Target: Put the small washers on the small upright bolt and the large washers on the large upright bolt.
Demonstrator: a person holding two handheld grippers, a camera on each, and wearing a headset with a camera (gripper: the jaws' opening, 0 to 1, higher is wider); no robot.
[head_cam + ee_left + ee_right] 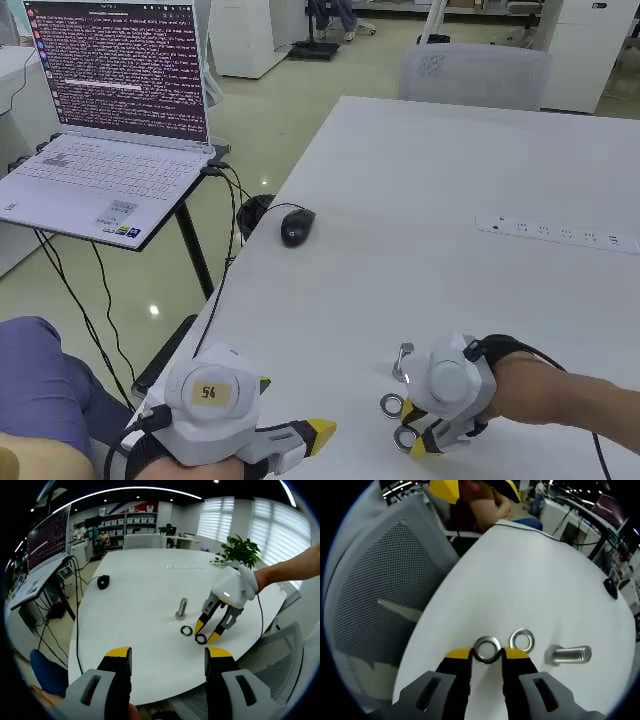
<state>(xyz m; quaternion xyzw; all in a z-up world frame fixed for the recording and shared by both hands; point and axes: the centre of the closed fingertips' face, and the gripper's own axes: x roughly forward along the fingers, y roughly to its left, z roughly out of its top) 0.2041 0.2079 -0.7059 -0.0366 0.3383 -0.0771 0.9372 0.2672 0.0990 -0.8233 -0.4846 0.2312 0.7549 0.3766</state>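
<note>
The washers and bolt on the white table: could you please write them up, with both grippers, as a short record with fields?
Bolts in view: one bolt, upright on the white table
Right side: right gripper shut on the first washer, jaw tips on either side of it
Loose: second washer flat on the table between the first washer and the bolt, touching neither
Left side: left gripper open, holding nothing, at the table's near edge
Also there: mouse and power strip farther along the table
</note>
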